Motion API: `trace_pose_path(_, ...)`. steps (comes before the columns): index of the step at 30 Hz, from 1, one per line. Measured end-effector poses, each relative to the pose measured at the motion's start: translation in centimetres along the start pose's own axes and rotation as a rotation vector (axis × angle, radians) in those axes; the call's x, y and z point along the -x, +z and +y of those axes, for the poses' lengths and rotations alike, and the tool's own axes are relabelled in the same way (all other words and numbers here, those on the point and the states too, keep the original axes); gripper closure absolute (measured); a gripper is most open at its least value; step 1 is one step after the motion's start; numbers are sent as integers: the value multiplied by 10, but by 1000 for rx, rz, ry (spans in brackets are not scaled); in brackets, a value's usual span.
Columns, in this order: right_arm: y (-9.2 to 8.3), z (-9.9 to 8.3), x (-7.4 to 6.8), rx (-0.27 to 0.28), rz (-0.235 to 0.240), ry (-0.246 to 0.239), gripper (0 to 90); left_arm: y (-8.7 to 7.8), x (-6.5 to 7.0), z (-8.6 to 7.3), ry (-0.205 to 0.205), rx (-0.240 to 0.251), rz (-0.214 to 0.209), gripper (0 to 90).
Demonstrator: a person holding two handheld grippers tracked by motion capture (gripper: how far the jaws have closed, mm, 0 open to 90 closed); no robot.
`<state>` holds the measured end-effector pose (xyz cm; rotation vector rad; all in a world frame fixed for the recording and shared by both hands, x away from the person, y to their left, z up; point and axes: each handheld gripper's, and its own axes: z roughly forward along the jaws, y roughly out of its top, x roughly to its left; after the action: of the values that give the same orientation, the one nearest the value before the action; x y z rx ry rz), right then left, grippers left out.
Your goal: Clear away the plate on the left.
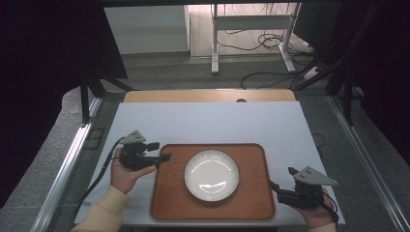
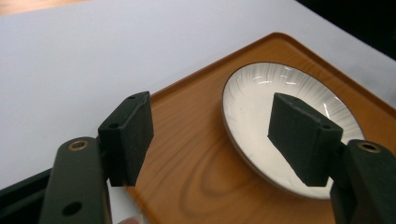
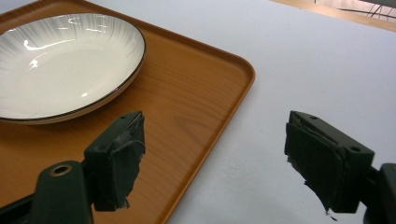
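Observation:
A white plate (image 1: 211, 174) with a dark rim sits in the middle of a brown wooden tray (image 1: 167, 203) near the table's front edge. My left gripper (image 1: 162, 151) hovers over the tray's left edge, held in a hand and pointing right toward the plate; its jaws stand wide apart with nothing between them. In the left gripper view the plate (image 2: 252, 107) lies just beyond the open gripper (image 2: 210, 116). My right gripper (image 1: 283, 178) rests off the tray's right front corner, open and empty. The right gripper view has its open gripper (image 3: 215, 140) straddling the tray's edge (image 3: 219, 116), with the plate (image 3: 60, 60) at upper left.
The tray lies on a white table top (image 1: 208, 121) with a wooden strip (image 1: 208, 95) along the far edge. Metal rails (image 1: 67, 164) flank the table. Beyond it stand a desk frame (image 1: 215, 43) and floor cables (image 1: 270, 77).

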<state>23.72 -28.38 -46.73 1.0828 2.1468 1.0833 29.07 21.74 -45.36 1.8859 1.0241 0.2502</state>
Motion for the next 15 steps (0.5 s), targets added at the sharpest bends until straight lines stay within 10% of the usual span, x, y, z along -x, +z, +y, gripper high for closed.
trace_pose_path(15, 4, -2, -1, -22, 14, -6, 202, -44, -1, -51, 26, -35, 88, 301)
